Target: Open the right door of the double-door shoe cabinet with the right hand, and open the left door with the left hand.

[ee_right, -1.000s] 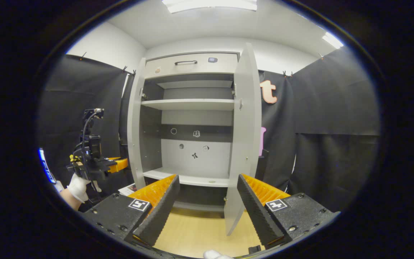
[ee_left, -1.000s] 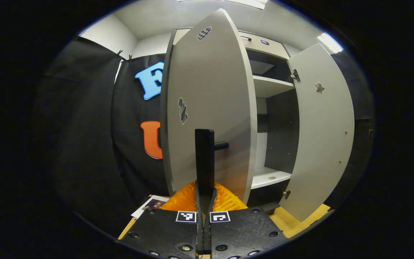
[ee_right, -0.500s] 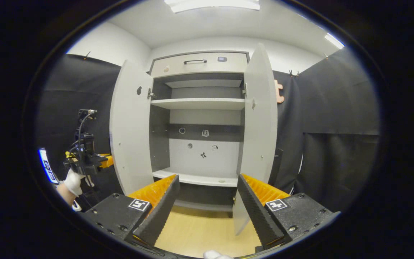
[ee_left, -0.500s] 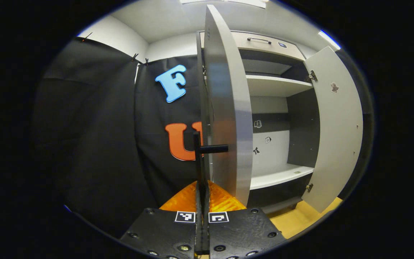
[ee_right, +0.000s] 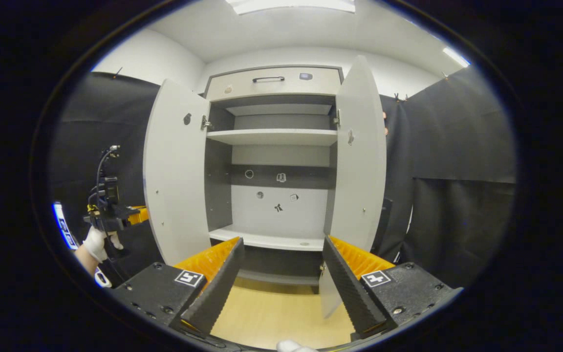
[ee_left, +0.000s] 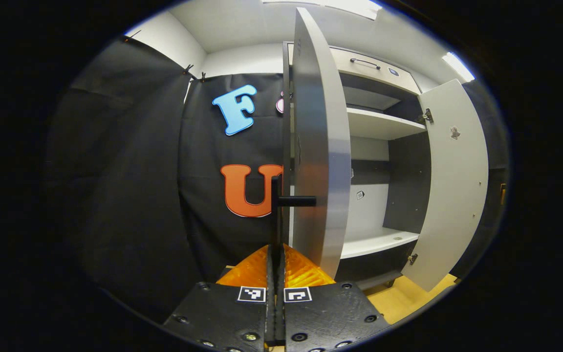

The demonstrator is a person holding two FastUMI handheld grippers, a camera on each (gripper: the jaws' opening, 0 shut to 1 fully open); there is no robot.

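The grey shoe cabinet is standing with both doors swung wide, showing pale shelves and a dark back band. Its left door is hanging open at nine o'clock, its black handle projecting from the outer face; its right door is hanging open at three o'clock.

In the left gripper view, the left gripper has its fingers pressed together around the black handle, whose lower part is hidden between them. The left door stands edge-on, so its faces are barely readable, and it hides the left part of the cabinet's inside. In the right gripper view, small stickers on the cabinet's back wall are too small to tell. The gloved hand is cut off at the wrist by the picture's edge.
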